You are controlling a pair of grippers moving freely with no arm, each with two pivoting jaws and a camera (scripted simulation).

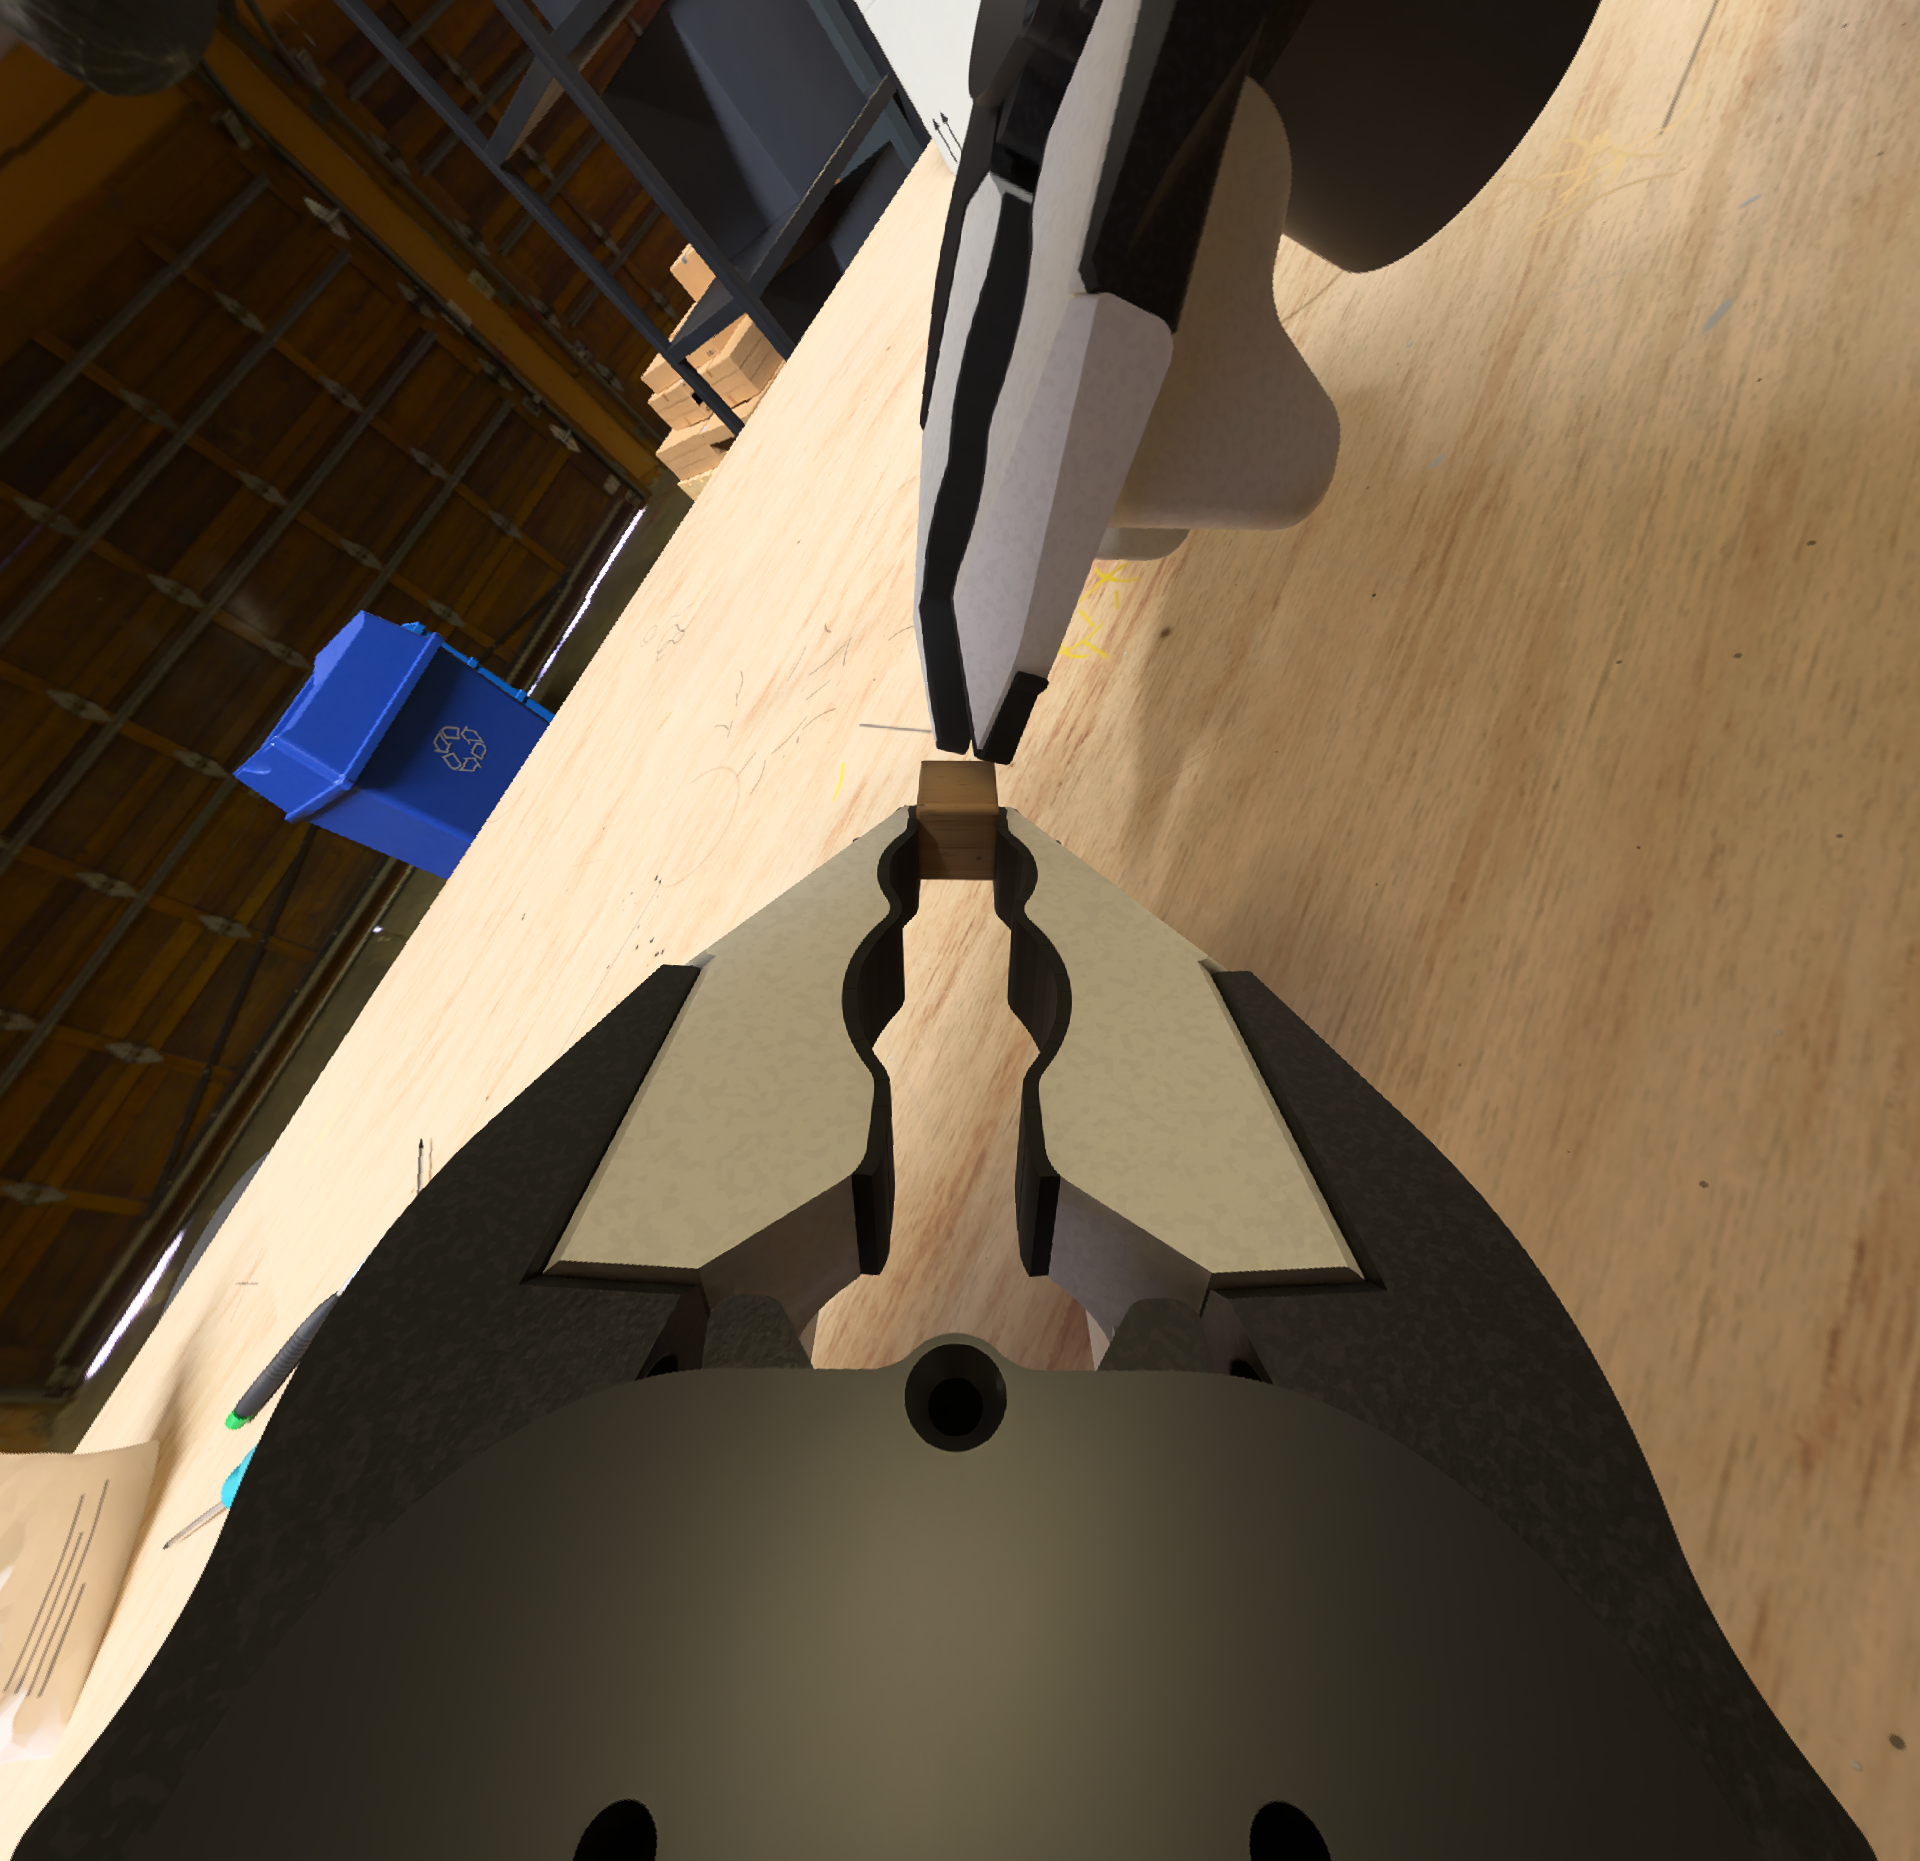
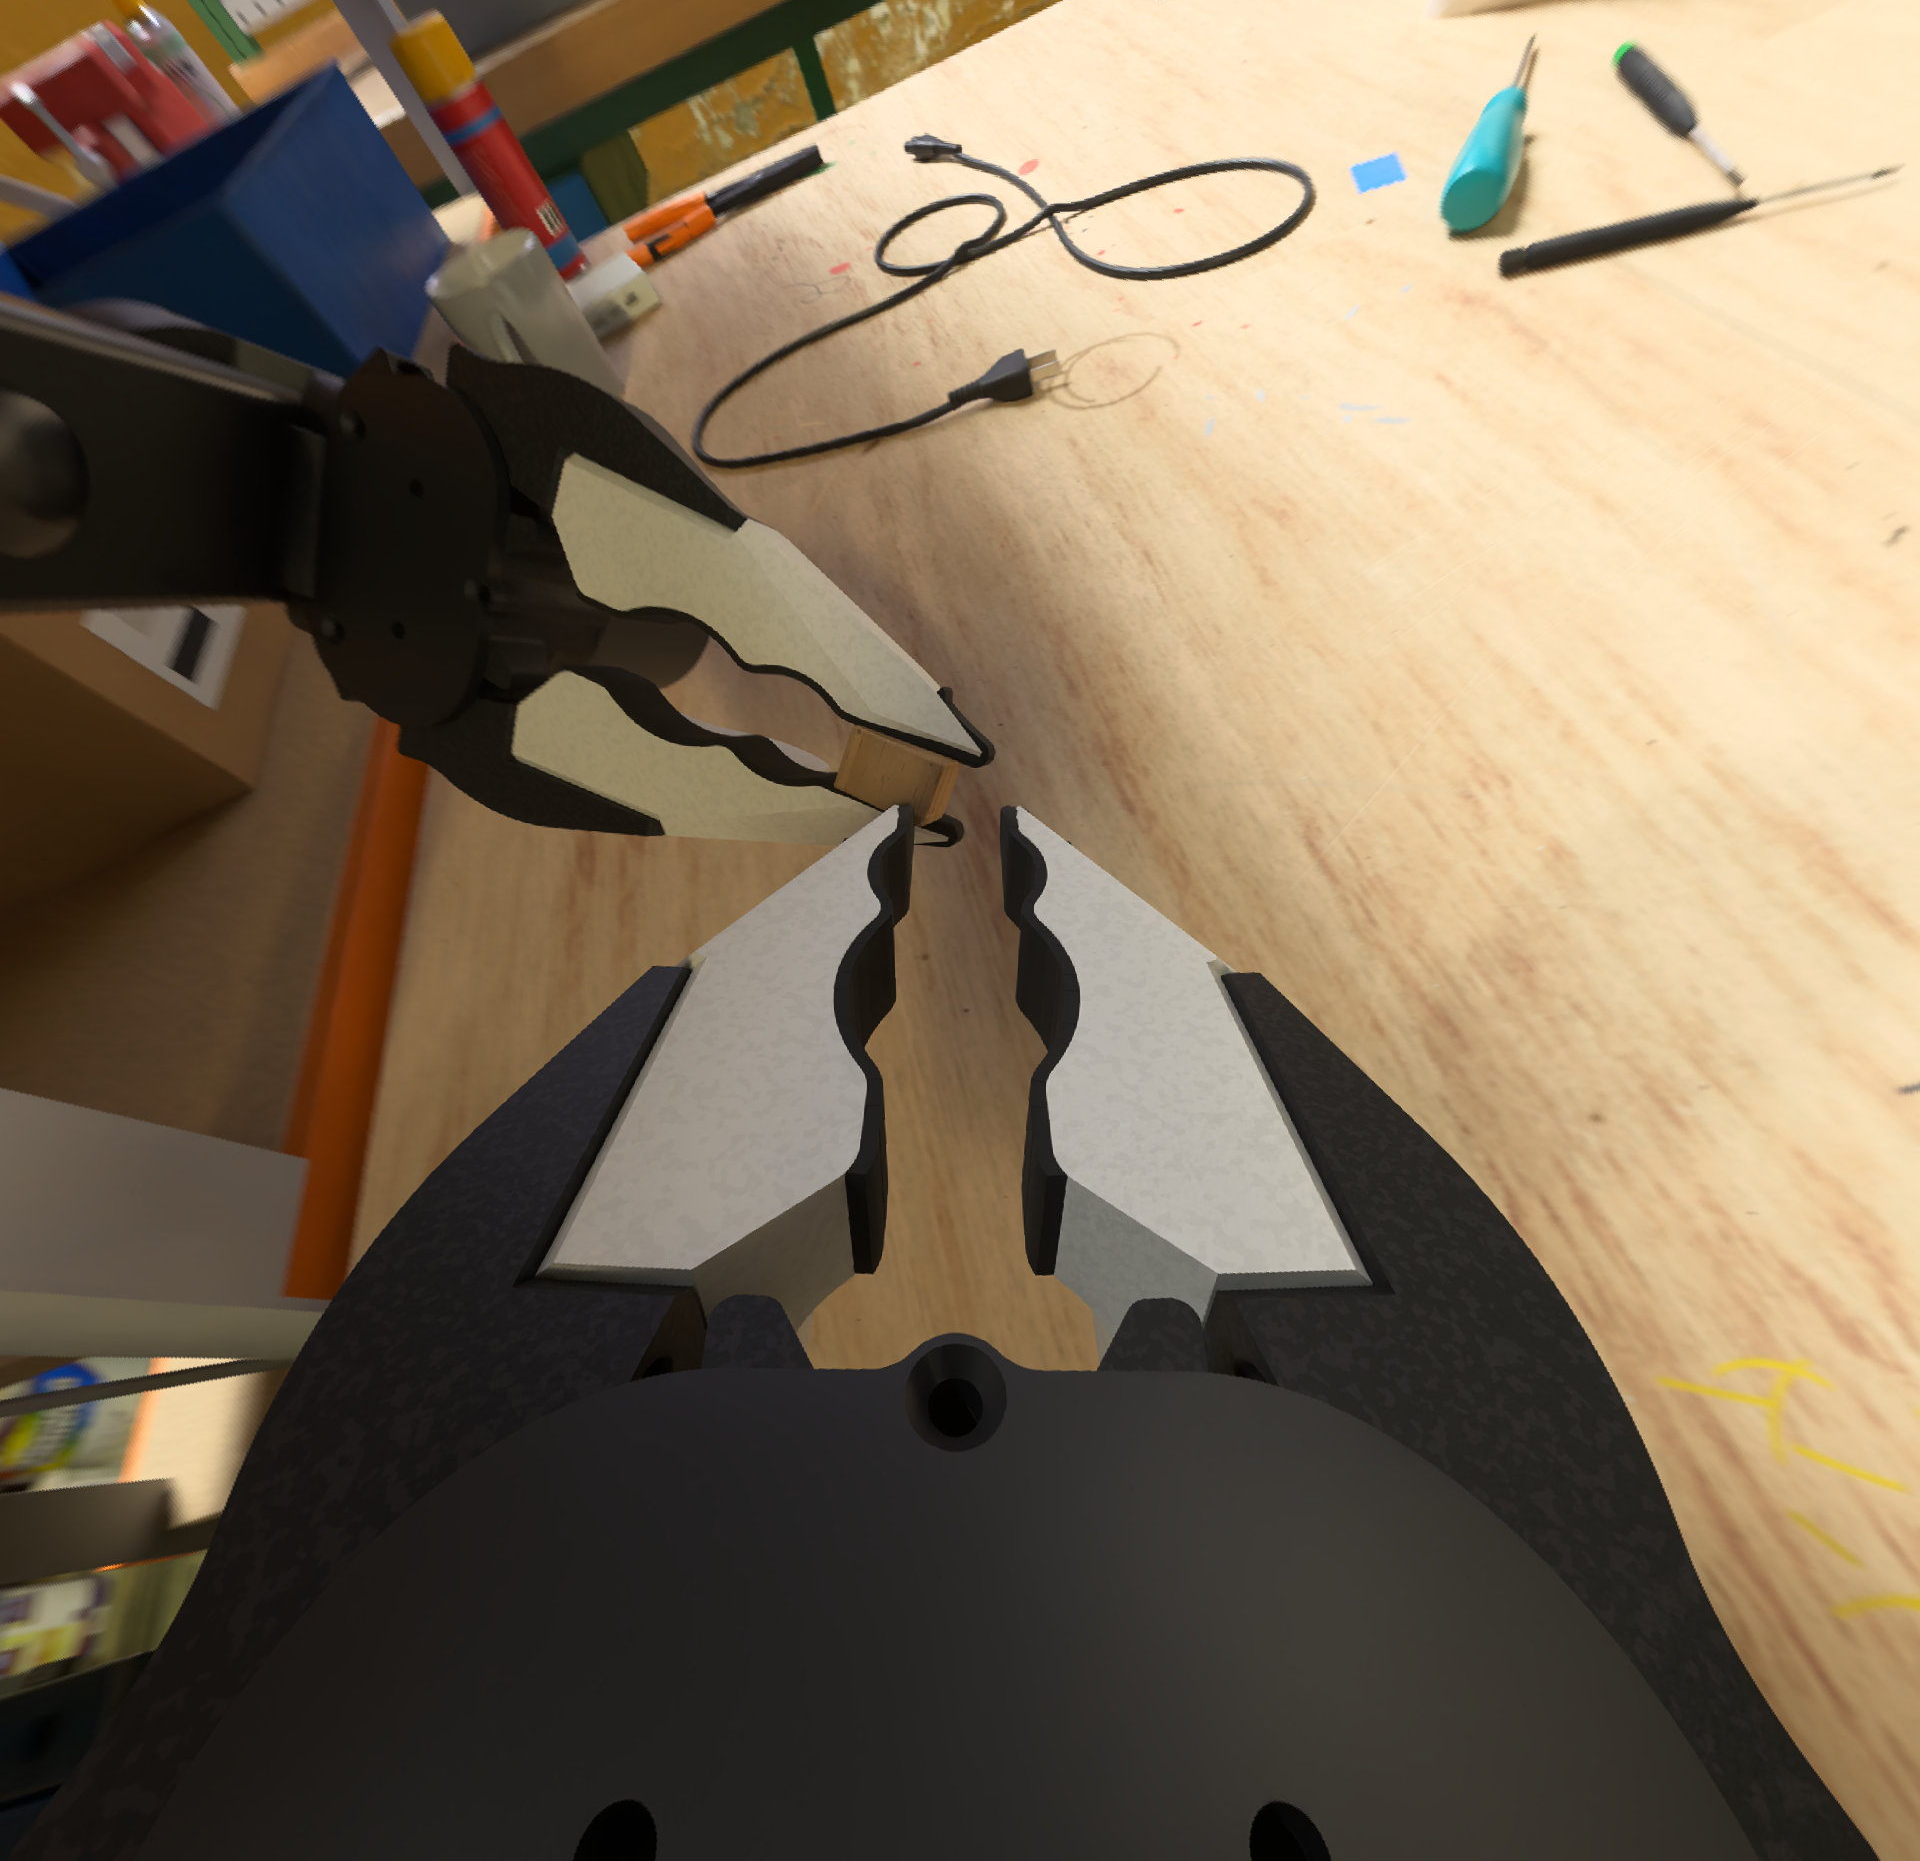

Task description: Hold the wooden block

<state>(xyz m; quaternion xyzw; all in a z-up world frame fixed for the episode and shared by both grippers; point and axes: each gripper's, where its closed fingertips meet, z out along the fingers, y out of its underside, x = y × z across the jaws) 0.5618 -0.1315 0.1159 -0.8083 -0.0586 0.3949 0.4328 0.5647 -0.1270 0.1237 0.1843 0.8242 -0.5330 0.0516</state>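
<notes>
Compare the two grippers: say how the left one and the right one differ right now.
The left gripper is shut on the wooden block, its fingers pressing the block's two sides; the right gripper holds nothing. In the right wrist view, the left gripper comes in from the side, while the right gripper's empty fingers sit apart with bare table showing between them. The right one's tips sit just beside the block. Both share the same pale, wavy-edged fingers on black bodies.

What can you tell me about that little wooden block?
The block is a small, cube-like piece of light brown wood with faint grain lines. It sits pinched between the tips of the left gripper's two fingers, held above the plywood table. The right gripper hovers close beside it, fingers slightly apart; whether it touches is unclear.
</notes>
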